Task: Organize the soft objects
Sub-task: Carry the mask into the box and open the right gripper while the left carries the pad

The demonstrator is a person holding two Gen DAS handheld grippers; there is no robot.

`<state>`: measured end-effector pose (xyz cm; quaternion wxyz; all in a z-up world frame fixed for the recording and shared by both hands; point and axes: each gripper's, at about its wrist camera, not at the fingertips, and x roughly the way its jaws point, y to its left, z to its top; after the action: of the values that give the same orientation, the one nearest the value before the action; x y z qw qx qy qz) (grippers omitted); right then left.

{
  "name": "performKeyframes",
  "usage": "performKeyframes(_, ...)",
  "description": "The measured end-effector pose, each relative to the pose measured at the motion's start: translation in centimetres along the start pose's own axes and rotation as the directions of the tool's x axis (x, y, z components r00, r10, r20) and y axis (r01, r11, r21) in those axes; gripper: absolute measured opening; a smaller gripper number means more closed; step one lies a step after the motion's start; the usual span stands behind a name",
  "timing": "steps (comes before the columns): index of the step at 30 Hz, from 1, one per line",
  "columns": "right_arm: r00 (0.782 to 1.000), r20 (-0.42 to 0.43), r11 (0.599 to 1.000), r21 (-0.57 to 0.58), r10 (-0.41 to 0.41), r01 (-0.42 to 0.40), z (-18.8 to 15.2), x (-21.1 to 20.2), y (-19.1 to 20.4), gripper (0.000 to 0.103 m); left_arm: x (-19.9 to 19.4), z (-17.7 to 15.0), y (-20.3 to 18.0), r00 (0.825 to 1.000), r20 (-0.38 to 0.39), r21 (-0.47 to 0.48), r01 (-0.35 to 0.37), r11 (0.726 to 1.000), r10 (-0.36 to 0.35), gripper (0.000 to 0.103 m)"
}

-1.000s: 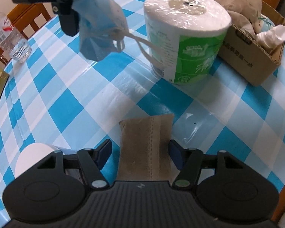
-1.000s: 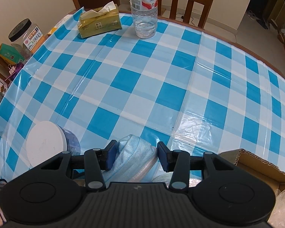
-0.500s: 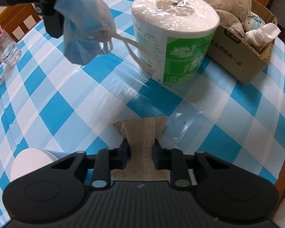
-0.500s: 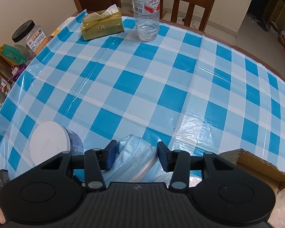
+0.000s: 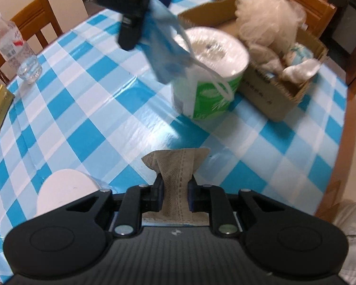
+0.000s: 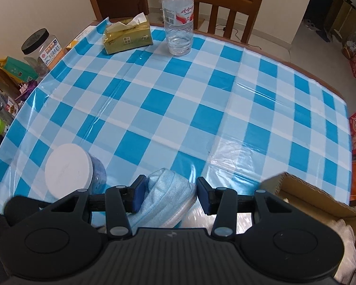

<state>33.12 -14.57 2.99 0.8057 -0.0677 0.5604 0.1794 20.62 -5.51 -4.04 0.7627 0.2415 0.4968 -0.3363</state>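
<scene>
My left gripper [image 5: 174,196] is shut on a brown paper napkin [image 5: 175,178] and holds it above the checked tablecloth. My right gripper [image 6: 169,196] is shut on a blue face mask [image 6: 163,201]. In the left wrist view the right gripper [image 5: 130,23] hangs high at the back with the mask [image 5: 166,47] and its white ear loops dangling over the wrapped toilet roll [image 5: 211,71]. A cardboard box [image 5: 273,95] behind the roll holds a beige bath pouf [image 5: 270,23] and other soft things. The box corner [image 6: 303,194] shows in the right wrist view.
A white-lidded jar [image 5: 64,192] stands by my left gripper, also in the right wrist view [image 6: 70,169]. A water bottle [image 6: 178,16] and a tissue pack [image 6: 128,35] stand at the far edge. Wooden chairs [image 6: 225,7] surround the table. Clutter lies left of the table.
My left gripper has closed on the brown napkin and lifted it off the table. My right gripper has carried the mask rightward, over the toilet roll toward the box.
</scene>
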Motion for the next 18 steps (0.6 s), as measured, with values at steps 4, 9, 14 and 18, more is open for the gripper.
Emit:
performKeyframes(4, 1.000, 0.013, 1.000, 0.010, -0.023, 0.023, -1.7, -2.4, -0.1, 0.051, -2.0, 0.2, -0.5, 0.999, 0.034, 0.025, 0.015, 1.000, -0.016, 0.017)
performKeyframes(9, 0.998, 0.034, 0.996, 0.075, -0.057, 0.055, -4.8, -5.7, -1.3, 0.051, -3.5, 0.4, -2.0, 0.997, 0.061, 0.054, 0.035, 0.998, -0.038, 0.017)
performKeyframes(14, 0.995, 0.038, 0.989, 0.114, -0.094, 0.089, -8.2, -7.7, -4.1, 0.051, -3.7, 1.1, -3.8, 0.998, 0.059, 0.029, 0.013, 0.999, -0.015, 0.017)
performKeyframes(18, 0.994, 0.028, 0.989, 0.108, -0.104, 0.101, -10.1, -7.9, -6.5, 0.051, -3.6, 2.5, -5.2, 0.998, 0.066, -0.016, 0.005, 1.000, -0.004, 0.017)
